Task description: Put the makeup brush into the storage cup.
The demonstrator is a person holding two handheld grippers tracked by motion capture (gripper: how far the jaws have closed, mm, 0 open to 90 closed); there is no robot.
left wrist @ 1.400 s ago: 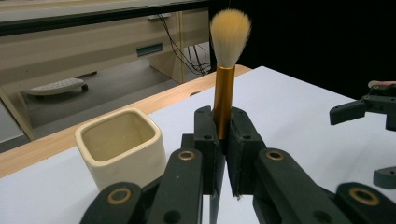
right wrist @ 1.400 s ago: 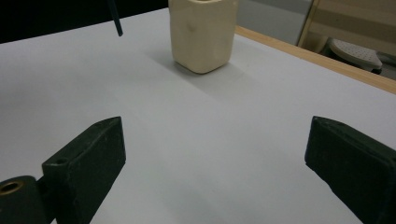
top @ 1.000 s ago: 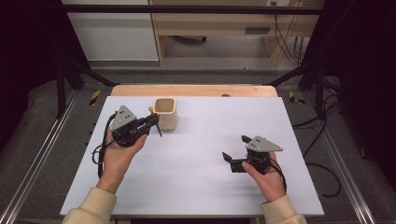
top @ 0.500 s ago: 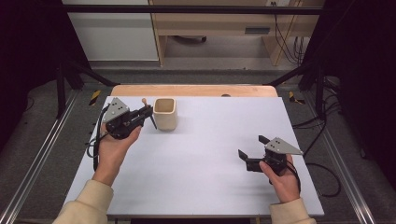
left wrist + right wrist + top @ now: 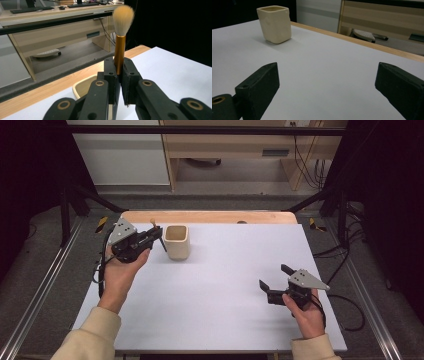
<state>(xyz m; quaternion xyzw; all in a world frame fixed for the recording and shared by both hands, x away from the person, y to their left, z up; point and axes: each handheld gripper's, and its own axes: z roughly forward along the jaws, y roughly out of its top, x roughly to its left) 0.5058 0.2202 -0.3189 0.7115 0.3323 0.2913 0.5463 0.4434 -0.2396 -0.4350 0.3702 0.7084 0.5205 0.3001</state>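
My left gripper (image 5: pixel 152 236) hovers just left of a cream square cup (image 5: pixel 177 241) at the back of the white table top (image 5: pixel 220 305). It is shut on a makeup brush (image 5: pixel 119 50) with a gold ferrule and tan bristles. The brush stands upright between the jaws of the left gripper (image 5: pixel 119 72), with the cup's rim (image 5: pixel 82 88) low behind them. My right gripper (image 5: pixel 273 276) is open and holds nothing at the front right, its jaws pointing left. In the right gripper view the cup (image 5: pixel 275 23) stands far off, upper left of the wide-apart right gripper (image 5: pixel 329 82).
A wooden strip (image 5: pixel 210 216) runs along the table's far edge, with a desk (image 5: pixel 235 145) and cables (image 5: pixel 305 150) on the floor beyond. Metal rails (image 5: pixel 40 290) flank both sides. Bare white surface lies between the two hands.
My right hand has drawn to the right, away from the table's middle. The left gripper with the brush has shifted slightly left and back from the cup.
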